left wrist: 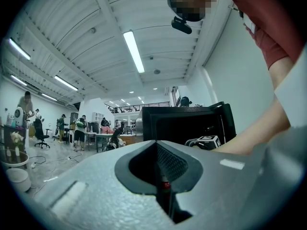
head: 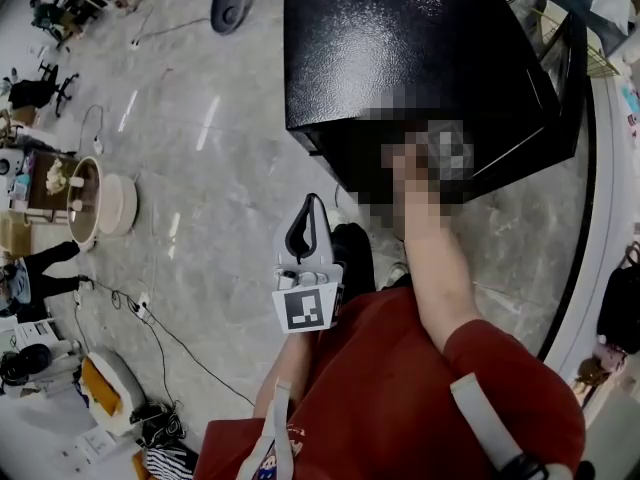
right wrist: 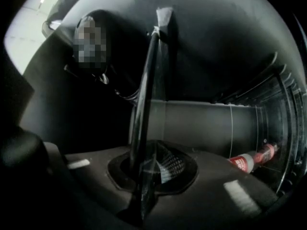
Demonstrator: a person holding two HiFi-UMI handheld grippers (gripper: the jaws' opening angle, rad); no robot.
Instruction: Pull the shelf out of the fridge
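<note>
Jaws of the left gripper [head: 308, 213] are pressed together with nothing between them. That gripper is held close in front of the person's red shirt [head: 400, 398], above the floor [head: 200, 168] and short of the fridge [head: 400, 48], pointing toward it. In the left gripper view the fridge stands open and dark ahead, well apart from the tips.

Beyond it, the person's right arm [head: 440, 268] stretches into the fridge opening, where a mosaic patch covers the hand in the head view. The right gripper [right wrist: 144, 164] is inside the dark cavity. Its jaws are nearly closed, clamped on the front edge of the shelf [right wrist: 148, 80], whose dark rim runs away from the pads toward the back wall. The glass pane shows faintly between the pads. The shelf sits inside the fridge, not yet drawn out.

Farther in, at the right of the right gripper view, a bottle [right wrist: 252, 159] with a red label rests by the wire rails [right wrist: 283, 119].
</note>
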